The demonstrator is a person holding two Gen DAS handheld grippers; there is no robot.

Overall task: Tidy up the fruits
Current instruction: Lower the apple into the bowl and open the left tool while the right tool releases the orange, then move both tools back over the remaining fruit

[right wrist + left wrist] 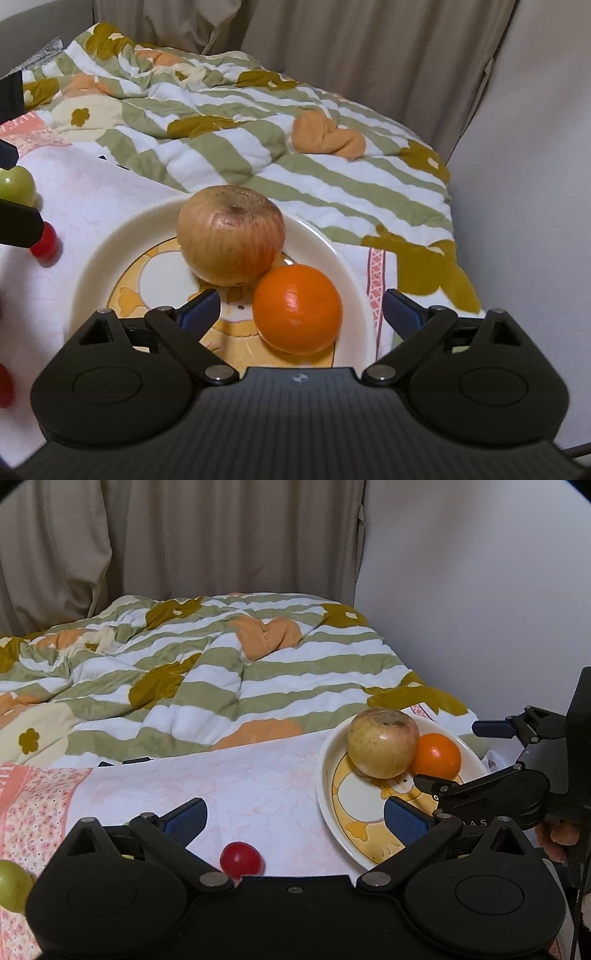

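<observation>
Your left hand-held gripper [295, 821] hangs with its jaws wide apart over the pink sheet [258, 786], a red fruit [241, 859] lying between its fingers close to the body. At 2 o'clock sits the plate [328, 775], holding an apple [382, 742] and an orange [437, 756] that touch. A green fruit [13, 884] lies at 9 o'clock. Your right hand-held gripper [301, 308] is spread too, straddling the orange [297, 308] without clamping it.

The bed's pale pink floral sheet [258, 786] carries a cream ceramic plate [327, 775] at right, a small red fruit [241, 858] near, a green fruit [13, 884] at left, and a striped quilt [207, 675] far.
</observation>
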